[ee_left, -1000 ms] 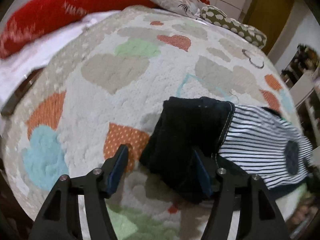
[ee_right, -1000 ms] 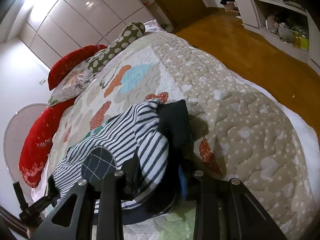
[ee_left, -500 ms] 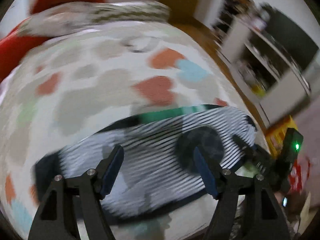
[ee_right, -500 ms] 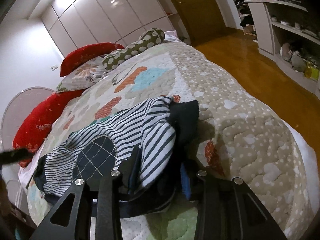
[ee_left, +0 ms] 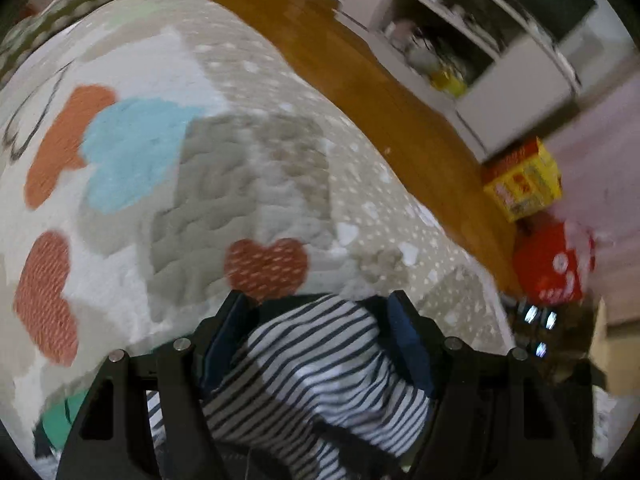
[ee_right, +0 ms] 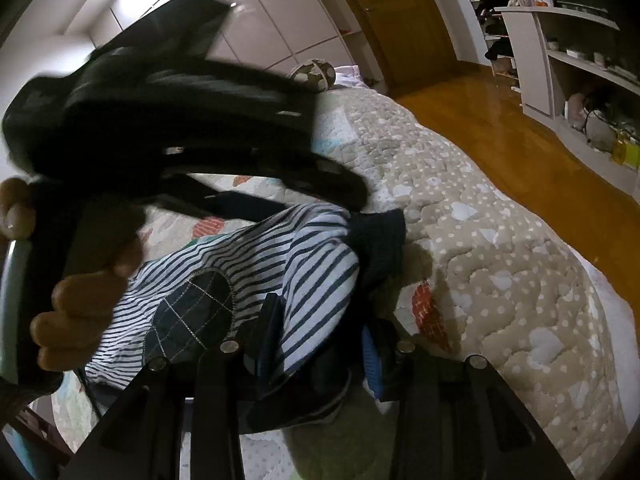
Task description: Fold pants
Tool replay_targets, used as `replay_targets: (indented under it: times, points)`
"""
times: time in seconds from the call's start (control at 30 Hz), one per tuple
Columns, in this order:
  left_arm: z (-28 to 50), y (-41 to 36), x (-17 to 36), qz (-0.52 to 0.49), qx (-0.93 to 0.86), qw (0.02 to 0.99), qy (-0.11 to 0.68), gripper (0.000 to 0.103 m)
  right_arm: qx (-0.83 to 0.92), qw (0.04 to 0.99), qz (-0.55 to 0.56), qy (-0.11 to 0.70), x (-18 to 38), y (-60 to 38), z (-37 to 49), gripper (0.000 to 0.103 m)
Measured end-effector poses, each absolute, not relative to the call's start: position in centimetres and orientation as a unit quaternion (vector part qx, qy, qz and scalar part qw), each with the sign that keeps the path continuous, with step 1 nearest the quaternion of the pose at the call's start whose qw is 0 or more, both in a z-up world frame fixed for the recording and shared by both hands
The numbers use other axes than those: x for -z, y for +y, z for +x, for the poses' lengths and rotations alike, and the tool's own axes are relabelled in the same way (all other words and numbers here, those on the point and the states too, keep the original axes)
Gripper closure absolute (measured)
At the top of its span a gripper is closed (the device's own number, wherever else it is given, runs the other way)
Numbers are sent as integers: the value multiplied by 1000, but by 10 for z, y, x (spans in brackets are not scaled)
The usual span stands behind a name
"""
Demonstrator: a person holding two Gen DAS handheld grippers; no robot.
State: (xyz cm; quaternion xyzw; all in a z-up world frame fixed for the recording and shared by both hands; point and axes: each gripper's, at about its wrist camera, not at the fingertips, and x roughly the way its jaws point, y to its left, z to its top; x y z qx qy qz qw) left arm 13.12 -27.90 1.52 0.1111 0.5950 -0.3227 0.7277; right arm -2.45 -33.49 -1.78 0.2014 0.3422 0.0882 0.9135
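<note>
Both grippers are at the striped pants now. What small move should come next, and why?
Probably close the left gripper on the pants: its jaws stand open around a raised striped fold, while the right gripper has cloth between its jaws already.

pants (ee_right: 256, 280) lie on quilt (ee_right: 480, 248), near its foot edge. Right gripper (ee_right: 320, 340) sits at the pants' near end, cloth between its fingers. Left gripper (ee_left: 316, 332) straddles the pants too, hand (ee_right: 80, 300) left of pants. Pillow (ee_right: 314, 74) behind pants, at quilt's far end. Shelves (ee_right: 580, 64) right of quilt, floor (ee_right: 520, 120) between.
</note>
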Motion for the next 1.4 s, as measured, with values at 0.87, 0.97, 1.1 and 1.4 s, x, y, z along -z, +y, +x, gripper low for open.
replay_targets:
  times: [0.87,0.97,1.1,1.4]
  points:
    - [41,16,-53,-228,194,826,477,30,-252,900,17,356,-22,-161,-28,46]
    - [10,53,-54,-248,157,840,456,27,-266,897,-16,353,-19,-135,-42,34]
    - [-19,84,-46,-256,106,844,459,27,-270,894,-20,358,-20,-132,-54,33]
    - [-53,127,-43,-274,73,853,439,27,-172,914,60,363,-65,-193,-50,66]
